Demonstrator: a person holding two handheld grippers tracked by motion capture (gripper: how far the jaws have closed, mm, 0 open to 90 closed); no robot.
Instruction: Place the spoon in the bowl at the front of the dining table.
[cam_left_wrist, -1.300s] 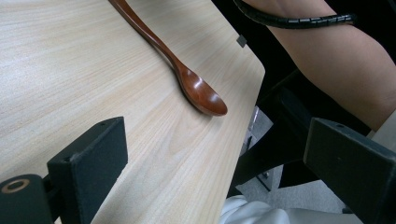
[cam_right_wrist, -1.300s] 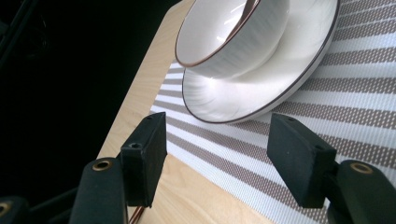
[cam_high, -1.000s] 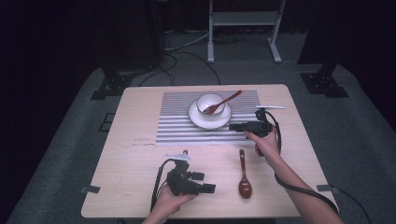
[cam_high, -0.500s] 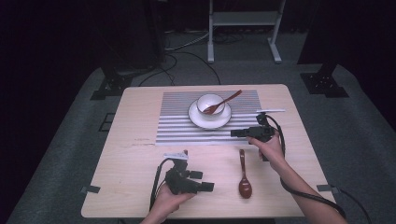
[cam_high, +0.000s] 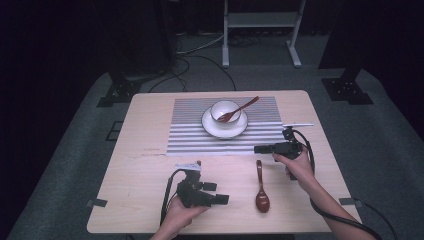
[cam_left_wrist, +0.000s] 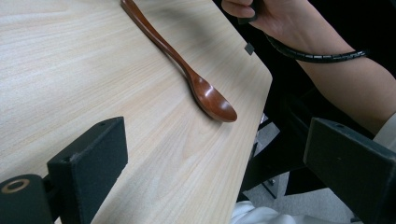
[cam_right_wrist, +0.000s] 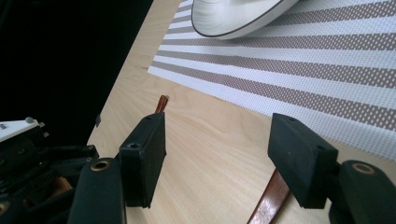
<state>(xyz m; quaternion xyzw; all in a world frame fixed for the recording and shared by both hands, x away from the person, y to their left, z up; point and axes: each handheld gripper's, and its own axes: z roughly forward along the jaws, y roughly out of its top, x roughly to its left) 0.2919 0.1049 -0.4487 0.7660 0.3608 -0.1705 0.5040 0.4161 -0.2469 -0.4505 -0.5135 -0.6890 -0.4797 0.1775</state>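
Observation:
A dark brown wooden spoon (cam_high: 261, 187) lies on the bare table near the front edge, bowl toward the person. In the left gripper view the spoon (cam_left_wrist: 205, 93) rests ahead of my left gripper (cam_left_wrist: 219, 158), whose jaws stand wide apart and empty. In the high view my left gripper (cam_high: 220, 194) points right, a short way left of the spoon's bowl. My right gripper (cam_high: 262, 148) hovers just beyond the spoon's handle end, pointing left. Its jaws are open and empty (cam_right_wrist: 219, 154), and the spoon handle (cam_right_wrist: 271, 200) lies below the right-hand jaw.
A striped placemat (cam_high: 190, 137) covers the far middle of the table (cam_high: 145, 165). It carries a white plate (cam_high: 210, 125) with a bowl (cam_high: 225, 110) and a second wooden utensil (cam_high: 242, 107) leaning in it. The plate's rim (cam_right_wrist: 233, 18) is close ahead of my right gripper.
My right gripper has drawn back from beside the plate toward the person, to just past the spoon's handle end. The left gripper and the spoon have stayed put.

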